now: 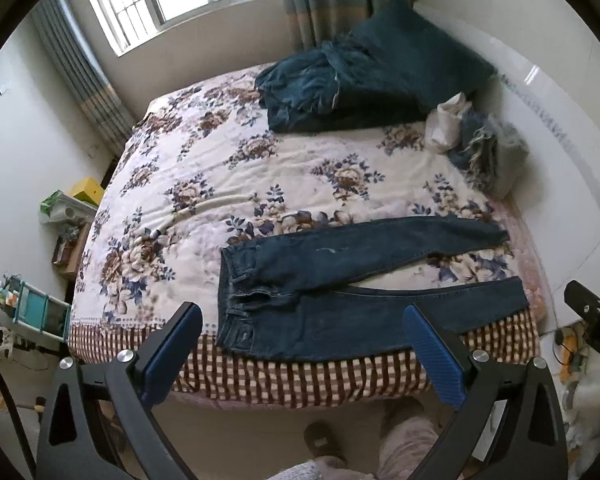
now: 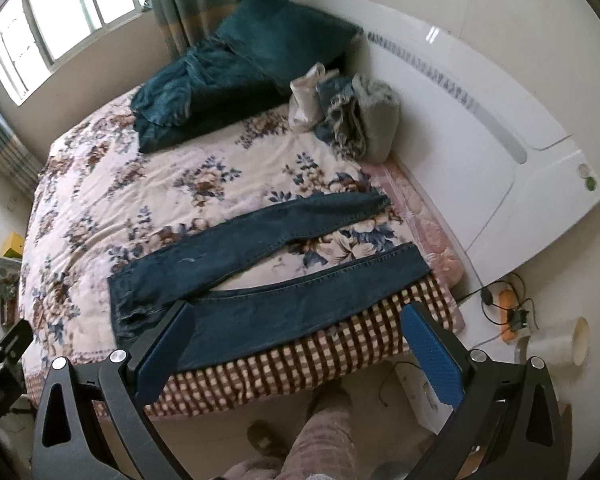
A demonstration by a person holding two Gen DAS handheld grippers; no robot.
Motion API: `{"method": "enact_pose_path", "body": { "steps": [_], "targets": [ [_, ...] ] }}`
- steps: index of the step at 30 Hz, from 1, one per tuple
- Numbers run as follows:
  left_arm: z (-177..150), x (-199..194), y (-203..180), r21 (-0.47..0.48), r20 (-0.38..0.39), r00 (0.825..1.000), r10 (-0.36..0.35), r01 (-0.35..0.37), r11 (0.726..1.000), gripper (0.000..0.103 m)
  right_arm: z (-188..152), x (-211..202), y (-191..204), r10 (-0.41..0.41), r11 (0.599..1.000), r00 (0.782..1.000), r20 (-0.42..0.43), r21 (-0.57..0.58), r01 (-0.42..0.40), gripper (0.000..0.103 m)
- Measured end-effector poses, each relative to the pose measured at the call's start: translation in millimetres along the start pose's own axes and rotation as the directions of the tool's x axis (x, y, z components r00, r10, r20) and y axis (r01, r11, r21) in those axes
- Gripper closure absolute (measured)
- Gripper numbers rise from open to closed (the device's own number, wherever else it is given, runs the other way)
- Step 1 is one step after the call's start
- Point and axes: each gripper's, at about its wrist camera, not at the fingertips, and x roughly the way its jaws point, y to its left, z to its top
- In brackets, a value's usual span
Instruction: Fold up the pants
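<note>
Nearest thing in both views is the tools themselves: the left gripper (image 1: 302, 354) sits at the bottom of its frame with the blue pads spread wide and nothing between them, and the right gripper (image 2: 298, 354) is the same, wide and empty, hanging above the floor just short of the bed edge.

Just past them, the jeans (image 1: 340, 276) lie flat across the lower middle of the frame on the floral bedspread (image 1: 204, 168), waistband toward the left, the two legs splayed apart in a V running right. The near leg rides right along the checkered edge of the bed.

Looks to me like the fold hasn't started yet. Next move probably means grabbing the far leg at hem and hip and laying it over the near one.

Further back, upper right: a teal blanket (image 1: 340, 92) and a clothes pile (image 2: 348, 116).
</note>
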Motion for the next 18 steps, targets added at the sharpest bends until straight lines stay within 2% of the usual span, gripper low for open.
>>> {"method": "enact_pose_path", "body": {
  "steps": [3,5,6,7,8,13,14,18],
  "targets": [
    [15.4,35.0,-29.5,0.0,-0.029,1.0,0.004,-0.004,1.0,0.0,30.5,68.8,-24.6,0.028,1.0,0.999,-0.035,0.011,-0.028,0.0],
    [30.9,68.3,-62.8,-0.002,-0.057,0.998,0.01,-0.01,1.0,0.0,49.6,109.5,-42.9,0.059,0.998,0.996,-0.068,0.035,-0.057,0.0],
    [36.1,78.3,-71.8,-0.001,-0.068,0.998,0.017,-0.017,1.0,0.0,64.4,143.7,-61.5,0.081,0.995,0.991,-0.105,0.059,-0.076,0.0],
    [44.0,95.7,-89.5,0.004,-0.089,0.996,0.02,-0.02,1.0,0.0,72.5,159.3,-72.8,0.092,0.994,0.989,-0.115,0.071,-0.085,0.0],
    [52.1,114.9,-109.5,0.011,-0.114,0.993,0.001,0.0,1.0,0.0,83.5,186.0,-89.2,0.11,0.991,0.985,-0.135,0.094,-0.098,0.0],
    [73.9,206.8,-197.9,0.094,-0.202,0.979,-0.003,0.023,0.995,0.0,134.8,333.8,-192.4,0.141,0.961,0.958,-0.25,0.269,-0.071,0.0],
    [75.8,230.3,-215.9,0.109,-0.227,0.974,-0.006,0.031,0.994,0.0,137.9,348.4,-203.5,0.145,0.954,0.955,-0.259,0.291,-0.066,0.0],
    [75.5,316.1,-273.9,0.135,-0.308,0.951,-0.029,0.074,0.988,0.0,163.8,454.5,-274.5,0.171,0.916,0.935,-0.311,0.399,-0.035,0.002]
  ]
}}
